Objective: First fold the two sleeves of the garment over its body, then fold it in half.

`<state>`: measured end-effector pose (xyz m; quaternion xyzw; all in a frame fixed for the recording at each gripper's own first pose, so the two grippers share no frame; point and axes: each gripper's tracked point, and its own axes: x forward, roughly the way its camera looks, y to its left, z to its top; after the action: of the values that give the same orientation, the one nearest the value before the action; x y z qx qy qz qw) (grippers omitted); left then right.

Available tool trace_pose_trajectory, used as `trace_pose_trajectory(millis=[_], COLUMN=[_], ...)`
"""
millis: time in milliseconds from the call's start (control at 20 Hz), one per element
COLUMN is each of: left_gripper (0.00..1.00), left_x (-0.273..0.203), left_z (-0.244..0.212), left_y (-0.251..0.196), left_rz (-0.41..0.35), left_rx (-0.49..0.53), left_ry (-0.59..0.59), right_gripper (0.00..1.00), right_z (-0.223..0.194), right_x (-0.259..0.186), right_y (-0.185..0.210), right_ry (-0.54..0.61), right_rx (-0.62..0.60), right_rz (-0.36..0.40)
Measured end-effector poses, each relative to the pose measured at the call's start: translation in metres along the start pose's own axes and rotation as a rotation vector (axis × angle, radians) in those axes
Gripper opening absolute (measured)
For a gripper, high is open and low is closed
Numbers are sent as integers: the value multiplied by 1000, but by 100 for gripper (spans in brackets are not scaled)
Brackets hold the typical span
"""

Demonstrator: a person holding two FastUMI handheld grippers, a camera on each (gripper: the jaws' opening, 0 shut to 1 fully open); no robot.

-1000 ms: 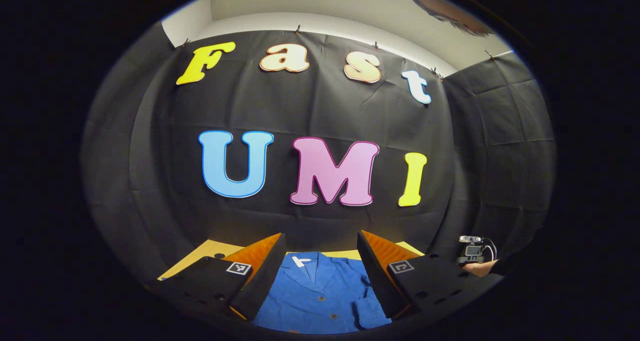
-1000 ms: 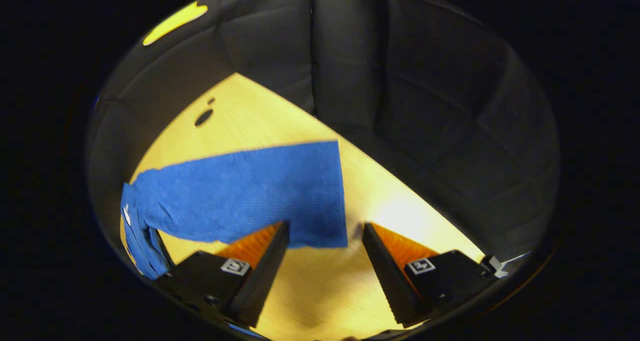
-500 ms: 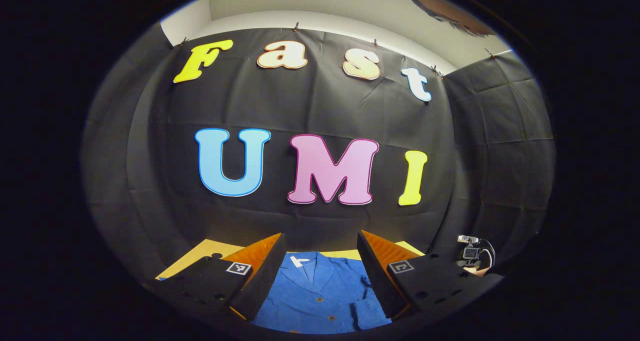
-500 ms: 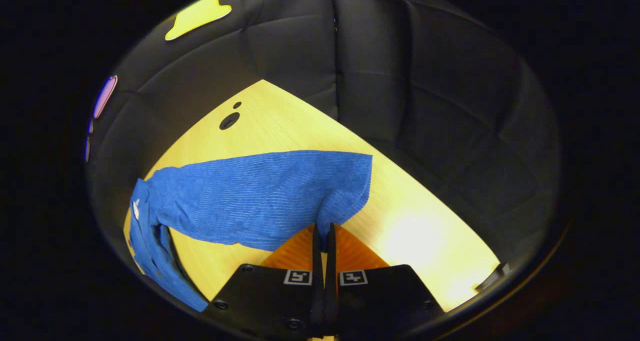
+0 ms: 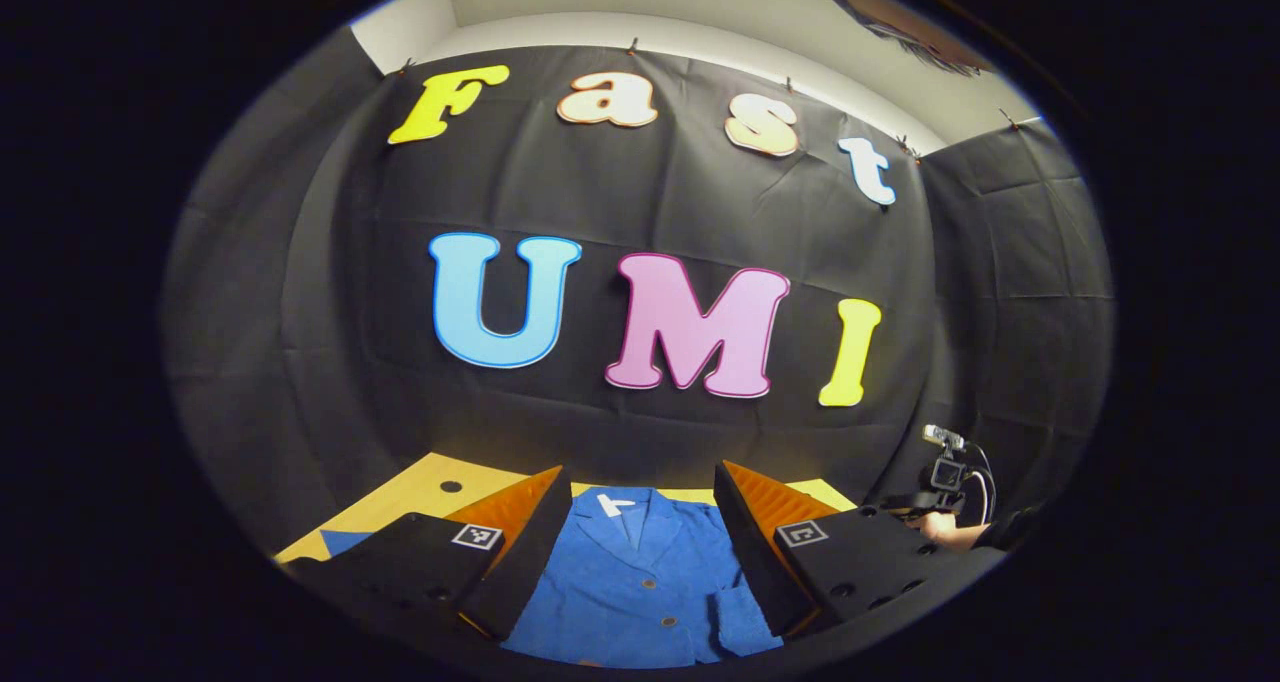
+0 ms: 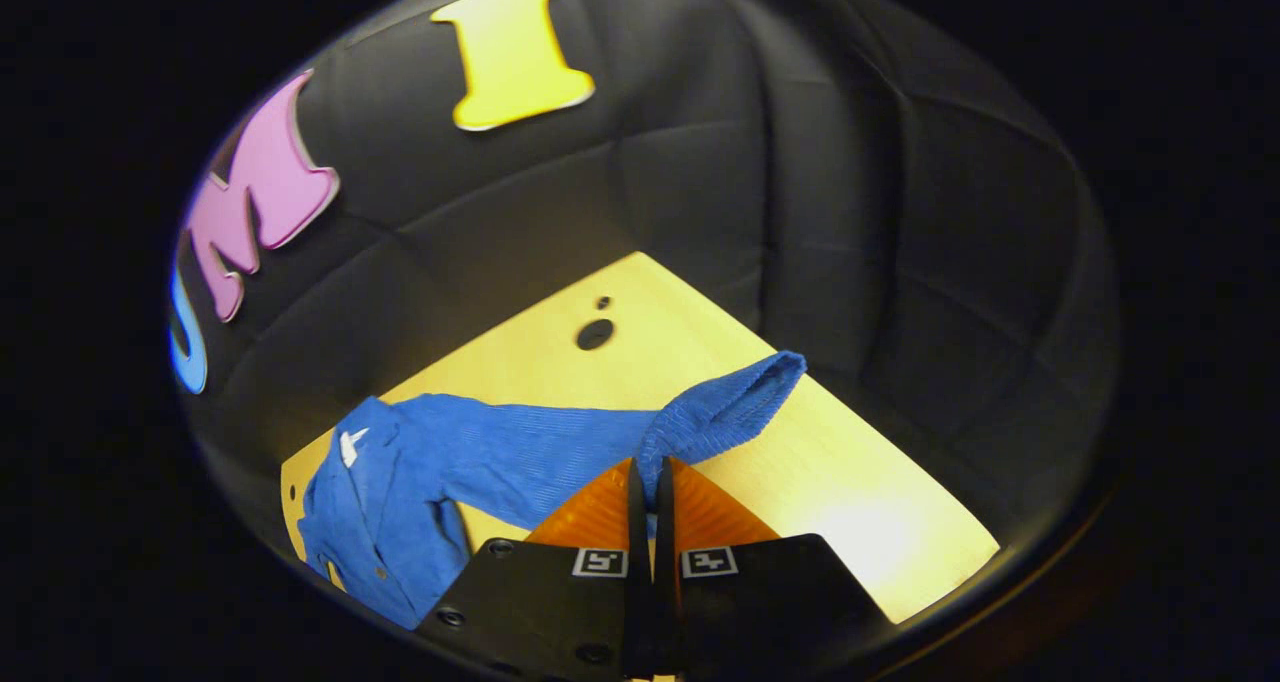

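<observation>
The blue jacket point(image 6: 400, 502) lies flat on the yellow table point(image 6: 860, 502), collar toward the booth's back wall. There's a small white tag point(image 5: 614, 504) inside the collar, but whatever's printed on it is too small to read. A couple of buttons point(image 5: 646, 584) run down the front.

In the right gripper view, one sleeve point(image 6: 720, 417) is pulled up off the table, its cuff sticking out past the fingertips. The right gripper point(image 6: 650, 482) has its fingers pinched together on the sleeve cloth near the cuff, with just a thin sliver of blue between them. Each finger has a little square black-and-white marker on top (not something you can read as text).

In the left gripper view, the left gripper point(image 5: 640, 507) hangs above the jacket's chest with its fingers spread wide, holding nothing. I think it's clear of the fabric, but the angle makes that hard to judge. The jacket's lower half is cut off at the bottom edge. Far right, a hand point(image 5: 945, 530) shows beside some small camera gear, partly hidden behind the finger.

Two dark holes point(image 6: 594, 334) sit in the tabletop near the far corner.
</observation>
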<state>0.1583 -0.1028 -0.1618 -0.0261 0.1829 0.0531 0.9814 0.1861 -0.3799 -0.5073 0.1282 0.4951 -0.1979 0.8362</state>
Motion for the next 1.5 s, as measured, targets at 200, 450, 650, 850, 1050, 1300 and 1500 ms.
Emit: trace_pose_trajectory(millis=[200,450,650,850,1050,1300,1500], left_gripper=[82,82,81,82,81,81,81], left_x=[-20,-58,-85,-103,-108,-96,-79], left_z=[-9,-29,-46,-65,-77,-92,-112], left_y=[26,77,115,145,158,177,220], left_rz=[71,202,312,386,411,409,447], left_rx=[-37,-41,-95,-138,-186,-199,-166], left_ry=[12,44,71,113,125,119,137], right_gripper=[5,5,5,4,67,98,98], right_z=[-22,-87,-149,-206,-231,-203,-153], right_x=[0,-5,-13,-11,-25,-49,-94], right_y=[125,277,358,410,423,405,370], right_ry=[67,162,271,412,440,307,162], right_rx=[-36,-135,-95,54,128,-12,-52], right_rz=[159,347,446,507,575,581,572])
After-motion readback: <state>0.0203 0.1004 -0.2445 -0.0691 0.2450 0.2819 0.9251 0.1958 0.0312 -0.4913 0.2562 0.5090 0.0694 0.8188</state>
